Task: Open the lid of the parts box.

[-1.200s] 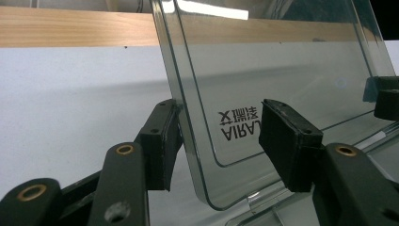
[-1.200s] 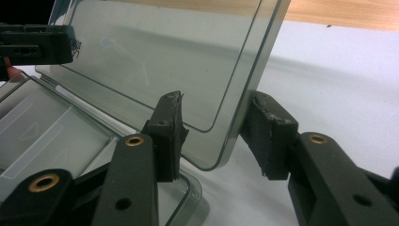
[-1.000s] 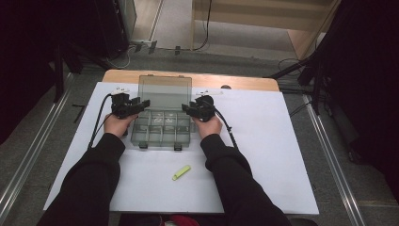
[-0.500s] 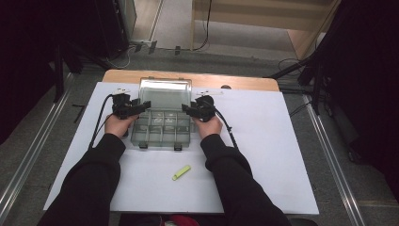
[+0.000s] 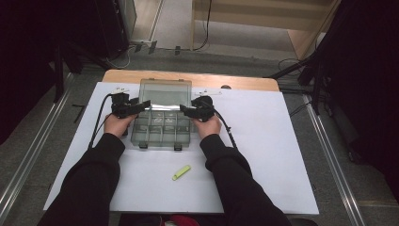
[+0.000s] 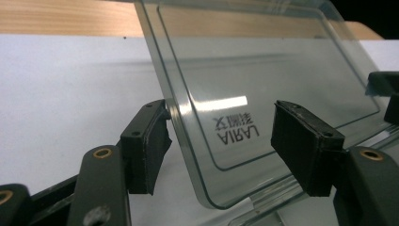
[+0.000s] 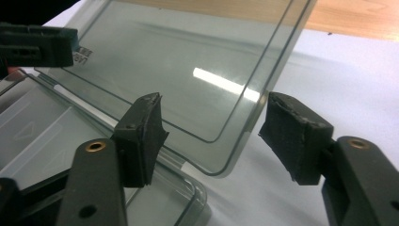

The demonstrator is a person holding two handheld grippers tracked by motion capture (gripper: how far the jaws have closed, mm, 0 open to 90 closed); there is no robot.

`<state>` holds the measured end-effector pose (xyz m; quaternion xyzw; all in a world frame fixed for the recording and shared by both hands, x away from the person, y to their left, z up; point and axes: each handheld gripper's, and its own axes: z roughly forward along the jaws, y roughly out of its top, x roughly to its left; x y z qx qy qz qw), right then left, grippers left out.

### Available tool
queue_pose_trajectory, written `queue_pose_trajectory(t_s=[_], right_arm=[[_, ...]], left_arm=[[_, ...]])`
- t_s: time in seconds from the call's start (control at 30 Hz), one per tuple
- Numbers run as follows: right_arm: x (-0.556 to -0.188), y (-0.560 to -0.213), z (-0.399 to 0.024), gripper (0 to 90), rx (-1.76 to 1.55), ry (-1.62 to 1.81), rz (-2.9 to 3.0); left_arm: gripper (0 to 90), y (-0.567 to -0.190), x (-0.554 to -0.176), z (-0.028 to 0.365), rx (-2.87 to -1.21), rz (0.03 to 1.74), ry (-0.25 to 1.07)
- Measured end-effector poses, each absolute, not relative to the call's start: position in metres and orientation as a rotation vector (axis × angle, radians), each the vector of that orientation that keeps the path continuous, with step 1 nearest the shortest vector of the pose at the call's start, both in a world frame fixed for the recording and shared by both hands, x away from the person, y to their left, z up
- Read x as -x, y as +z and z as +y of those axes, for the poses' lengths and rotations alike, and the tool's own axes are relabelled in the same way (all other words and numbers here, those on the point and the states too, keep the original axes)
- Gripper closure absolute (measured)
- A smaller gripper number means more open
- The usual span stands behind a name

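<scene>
On the white sheet [image 5: 263,155] that covers the table, toward its far edge, sits a clear compartment box [image 5: 160,129] with its see-through lid [image 5: 165,93] swung up and back. Either side of the hinge line, the left gripper [image 5: 143,104] and the right gripper [image 5: 184,112] straddle the lid's two lower corners, jaws spread after just widening, and from the left gripper view I cannot tell whether one pad [image 6: 146,148] touches the lid's edge. Nearer the person, well apart from the box, lies a small yellow-green piece [image 5: 181,172]
</scene>
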<state>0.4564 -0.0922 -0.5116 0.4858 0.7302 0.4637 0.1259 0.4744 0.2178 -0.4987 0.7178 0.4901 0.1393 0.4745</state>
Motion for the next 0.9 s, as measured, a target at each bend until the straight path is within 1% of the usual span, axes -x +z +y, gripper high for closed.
queue_pose_trajectory(t_s=[0.17,0.27,0.37,0.43,0.53,0.63,0.7,0.9], right_arm=[[-0.453,-0.504,-0.093,34.7,-1.377,1.354,2.150],[-0.449,-0.497,-0.095,31.5,-1.347,1.364,2.177],[-0.444,-0.491,-0.095,29.3,-1.288,1.351,2.223],[-0.442,-0.488,-0.095,28.2,-1.261,1.359,2.247],[-0.437,-0.481,-0.095,28.1,-1.229,1.372,2.291],[-0.431,-0.476,-0.095,28.2,-1.205,1.378,2.324],[-0.427,-0.472,-0.096,28.2,-1.187,1.393,2.338],[-0.414,-0.460,-0.100,28.4,-1.132,1.424,2.402]], left_arm=[[34.3,-0.492,-0.471,0.216,-1.769,1.170,0.369],[31.1,-0.488,-0.468,0.215,-1.781,1.166,0.361],[31.1,-0.484,-0.466,0.216,-1.788,1.159,0.326],[31.1,-0.481,-0.463,0.215,-1.800,1.149,0.328],[31.0,-0.475,-0.459,0.212,-1.824,1.130,0.339],[31.0,-0.470,-0.455,0.210,-1.829,1.115,0.318],[28.8,-0.468,-0.452,0.209,-1.832,1.104,0.306],[28.7,-0.459,-0.442,0.204,-1.848,1.068,0.286]])
